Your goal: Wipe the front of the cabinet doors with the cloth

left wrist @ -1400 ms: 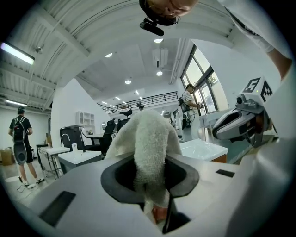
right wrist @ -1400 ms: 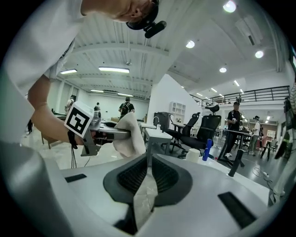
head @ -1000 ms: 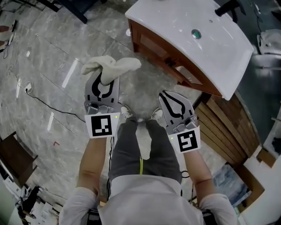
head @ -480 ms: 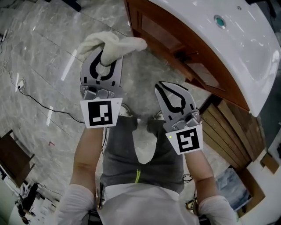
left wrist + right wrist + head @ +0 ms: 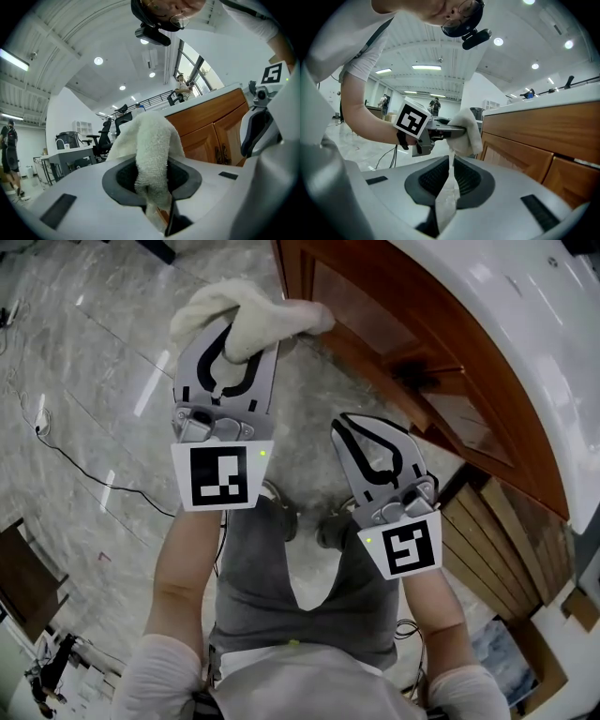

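A cream terry cloth (image 5: 251, 317) is bunched at the tip of my left gripper (image 5: 246, 341), which is shut on it. The cloth's free end reaches the lower left corner of the brown wooden cabinet doors (image 5: 375, 329); I cannot tell whether it touches. In the left gripper view the cloth (image 5: 151, 145) rises between the jaws, with the door fronts (image 5: 211, 126) behind it. My right gripper (image 5: 361, 432) hangs lower and to the right, shut with nothing in it, a little off the doors. From the right gripper view I see the left gripper holding the cloth (image 5: 468, 127) beside the cabinet (image 5: 534, 136).
A white basin top (image 5: 525, 343) overhangs the cabinet. Grey marble floor (image 5: 84, 381) with a black cable (image 5: 84, 470) lies to the left. Wooden slats (image 5: 497, 549) lean at the lower right. The person's legs and shoes (image 5: 281, 521) stand below the grippers.
The left gripper has carried the cloth up and right, toward the cabinet's left door. The cabinet now fills more of the head view. The right gripper keeps its place, still shut.
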